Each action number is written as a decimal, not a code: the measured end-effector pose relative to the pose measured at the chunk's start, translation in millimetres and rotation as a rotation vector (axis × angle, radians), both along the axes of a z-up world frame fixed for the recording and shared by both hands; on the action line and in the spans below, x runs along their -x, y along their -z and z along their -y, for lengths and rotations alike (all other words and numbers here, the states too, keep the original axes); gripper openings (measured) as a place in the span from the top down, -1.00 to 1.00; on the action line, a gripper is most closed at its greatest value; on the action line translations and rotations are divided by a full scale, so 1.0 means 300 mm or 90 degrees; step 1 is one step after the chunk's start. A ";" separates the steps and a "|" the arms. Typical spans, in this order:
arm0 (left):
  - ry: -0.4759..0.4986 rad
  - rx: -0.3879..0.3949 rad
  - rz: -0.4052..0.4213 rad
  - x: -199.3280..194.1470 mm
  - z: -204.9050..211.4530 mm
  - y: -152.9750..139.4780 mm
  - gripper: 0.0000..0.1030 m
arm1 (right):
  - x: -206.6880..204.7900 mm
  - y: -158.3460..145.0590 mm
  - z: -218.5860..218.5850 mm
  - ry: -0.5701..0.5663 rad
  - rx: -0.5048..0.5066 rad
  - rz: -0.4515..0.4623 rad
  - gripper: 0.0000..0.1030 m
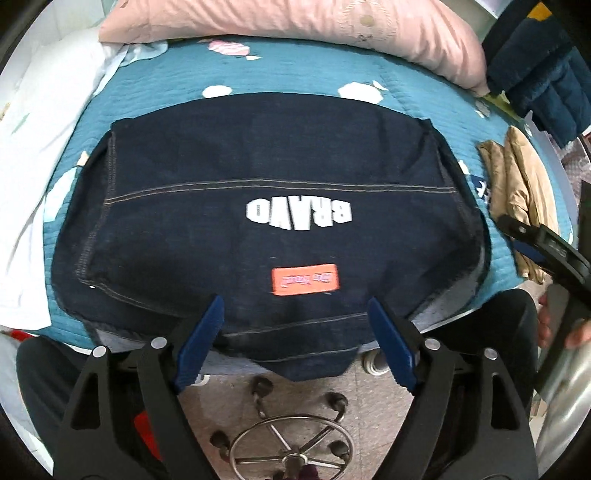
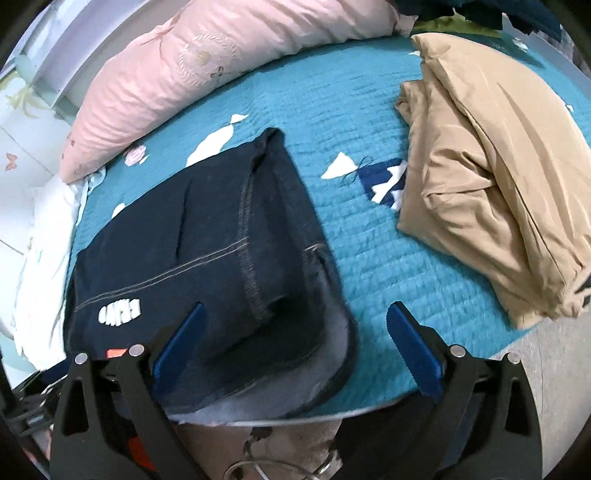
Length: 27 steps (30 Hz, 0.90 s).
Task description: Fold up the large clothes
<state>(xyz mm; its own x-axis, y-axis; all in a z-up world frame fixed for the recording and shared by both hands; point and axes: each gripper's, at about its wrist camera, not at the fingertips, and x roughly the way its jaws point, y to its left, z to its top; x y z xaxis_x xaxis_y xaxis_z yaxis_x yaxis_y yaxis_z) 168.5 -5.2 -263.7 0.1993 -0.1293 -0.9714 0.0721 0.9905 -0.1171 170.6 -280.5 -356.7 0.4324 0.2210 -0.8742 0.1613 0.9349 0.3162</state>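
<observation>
A dark navy denim garment (image 1: pixel 258 229) lies folded into a rough rectangle on the teal quilted bed cover (image 1: pixel 295 79), with white "BRAVO" lettering and an orange patch (image 1: pixel 304 278) facing up. Its near edge hangs slightly over the bed's front edge. My left gripper (image 1: pixel 295 321) hovers open above that near edge, nothing between its blue pads. In the right wrist view the same garment (image 2: pixel 221 258) fills the lower left, and my right gripper (image 2: pixel 295 332) stands open over its right near corner, gripping nothing. The right gripper's black body (image 1: pixel 546 251) shows at the left view's right edge.
A folded tan garment (image 2: pixel 491 177) lies on the bed to the right of the denim. A long pink pillow (image 1: pixel 295 26) runs along the back. White bedding (image 1: pixel 40 147) lies at the left. A stool's metal base (image 1: pixel 291 443) stands on the floor below the bed edge.
</observation>
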 end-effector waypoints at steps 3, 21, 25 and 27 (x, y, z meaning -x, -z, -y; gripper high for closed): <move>0.009 -0.010 0.005 -0.002 0.042 -0.002 -0.57 | -0.026 0.041 0.030 0.023 -0.033 0.009 -0.83; -0.003 -0.090 0.035 -0.149 0.105 0.018 -0.63 | -0.134 0.169 -0.113 -0.057 0.059 0.022 -0.18; -0.015 -0.082 0.020 -0.197 0.098 0.048 -0.63 | -0.120 0.138 -0.079 -0.051 -0.060 0.016 0.67; -0.021 -0.083 0.018 -0.229 0.092 0.057 -0.63 | -0.122 0.122 -0.079 -0.053 -0.071 0.017 0.70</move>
